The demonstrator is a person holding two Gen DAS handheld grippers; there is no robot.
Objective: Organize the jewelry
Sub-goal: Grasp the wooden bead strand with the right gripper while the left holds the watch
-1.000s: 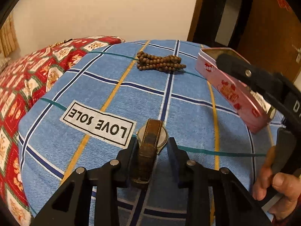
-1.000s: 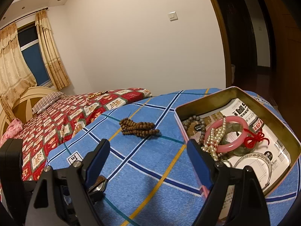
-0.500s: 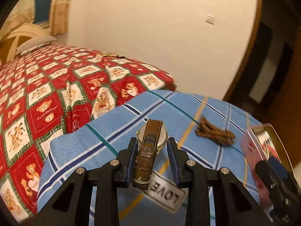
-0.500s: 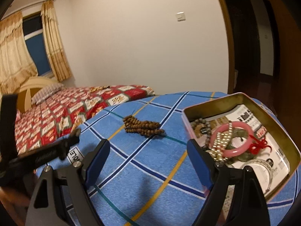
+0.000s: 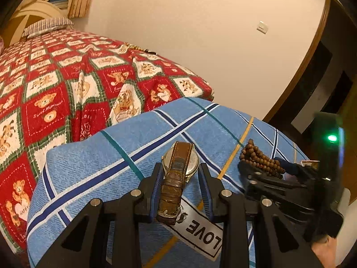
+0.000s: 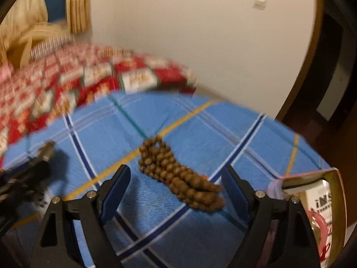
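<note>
My left gripper (image 5: 180, 179) is shut on a wristwatch (image 5: 178, 174) with a brown leather strap and a round metal case, held above the blue checked cloth (image 5: 107, 160). My right gripper (image 6: 176, 183) is open and empty, its jaws either side of a pile of brown wooden beads (image 6: 176, 178) lying on the cloth. The beads also show in the left wrist view (image 5: 258, 158), right of the watch, with the right gripper's body (image 5: 290, 183) beside them. The open jewelry tin (image 6: 319, 201) sits at the right edge, holding a pink bangle (image 6: 319, 221).
A white label reading LOVE (image 5: 198, 232) is sewn on the cloth under my left gripper. The red teddy-bear quilt (image 5: 67, 84) covers the bed to the left. A cream wall and a dark doorway (image 5: 323, 71) stand behind.
My left gripper has lifted the watch off the cloth and swung left. My right gripper has moved left from beside the tin to the wooden beads; its view is motion-blurred.
</note>
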